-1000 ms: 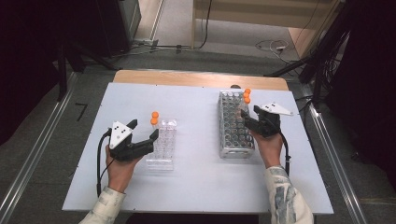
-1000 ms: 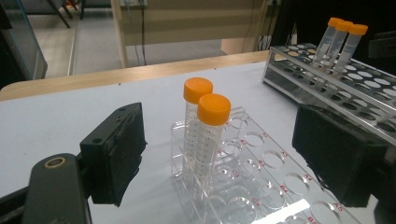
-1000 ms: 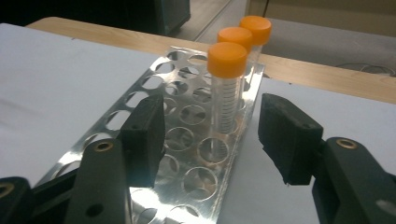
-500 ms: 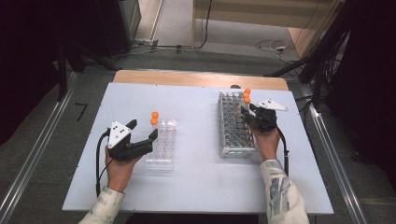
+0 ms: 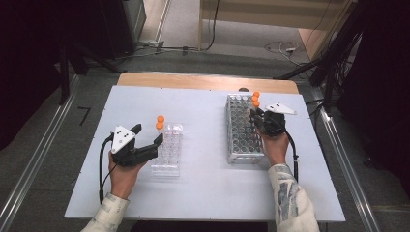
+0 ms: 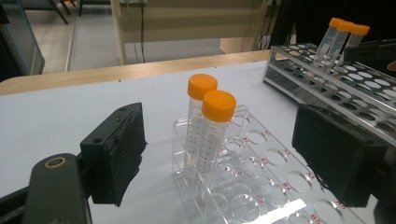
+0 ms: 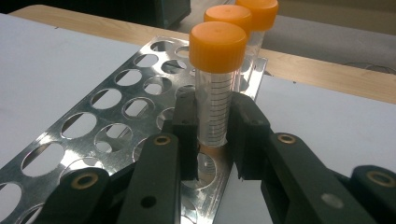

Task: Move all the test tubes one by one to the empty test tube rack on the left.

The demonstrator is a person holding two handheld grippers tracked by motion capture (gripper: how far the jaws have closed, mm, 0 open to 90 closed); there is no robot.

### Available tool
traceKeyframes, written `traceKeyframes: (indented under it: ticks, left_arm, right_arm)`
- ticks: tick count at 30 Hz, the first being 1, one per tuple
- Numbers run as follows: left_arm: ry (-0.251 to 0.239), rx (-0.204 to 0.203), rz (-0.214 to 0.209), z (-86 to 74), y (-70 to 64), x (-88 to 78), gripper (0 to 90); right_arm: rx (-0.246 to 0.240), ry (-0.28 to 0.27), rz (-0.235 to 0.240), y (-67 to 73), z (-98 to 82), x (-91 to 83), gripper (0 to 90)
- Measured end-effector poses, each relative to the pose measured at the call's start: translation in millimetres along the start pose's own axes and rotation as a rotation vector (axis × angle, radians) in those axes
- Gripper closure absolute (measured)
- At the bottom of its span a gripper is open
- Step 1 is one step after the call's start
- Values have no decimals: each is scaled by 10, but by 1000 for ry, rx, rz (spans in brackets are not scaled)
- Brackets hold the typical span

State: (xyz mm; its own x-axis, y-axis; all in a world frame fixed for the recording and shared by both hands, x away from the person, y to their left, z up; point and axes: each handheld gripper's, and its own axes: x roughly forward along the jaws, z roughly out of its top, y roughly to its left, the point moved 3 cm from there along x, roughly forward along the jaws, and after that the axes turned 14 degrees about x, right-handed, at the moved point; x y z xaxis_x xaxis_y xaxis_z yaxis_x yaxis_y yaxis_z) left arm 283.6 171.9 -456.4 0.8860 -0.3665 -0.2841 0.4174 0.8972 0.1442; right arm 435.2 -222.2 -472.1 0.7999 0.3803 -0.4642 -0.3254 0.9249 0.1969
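A pale grey-white table (image 5: pixel 203 193) fills the frame's centre, with a wooden strip along its far edge. A clear plastic rack (image 5: pixel 168 150) lies left of centre; a metal tube rack (image 5: pixel 241 130) lies right of centre, apparently flat on the surface.

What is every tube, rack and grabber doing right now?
Right gripper: shut on nearest tube, jaws just closed.
Nearest tube: capped, upright in metal rack.
Two tubes behind it: capped, standing in metal rack.
Metal rack: flat on table, mostly empty holes.
Left gripper: open, around clear rack's tubes without touching.
Clear rack: flat on table, mostly empty.
Its two tubes: capped, upright.
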Motion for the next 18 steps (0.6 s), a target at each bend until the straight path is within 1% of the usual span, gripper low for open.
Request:
traceKeyframes:
  ticks: [11, 12, 18]
  left_arm:
    - [-1, -6, -3, 3, 3, -4, 175]
    - [-1, -6, -2, 2, 4, -3, 175]
    - [-1, -9, -2, 2, 10, -5, 175]
  right_arm:
    - [15, -33, 12, 5, 73, -63, 722]
    - [13, -29, 14, 12, 90, -69, 722]
    - [0, -49, 18, 68, 223, -148, 723]
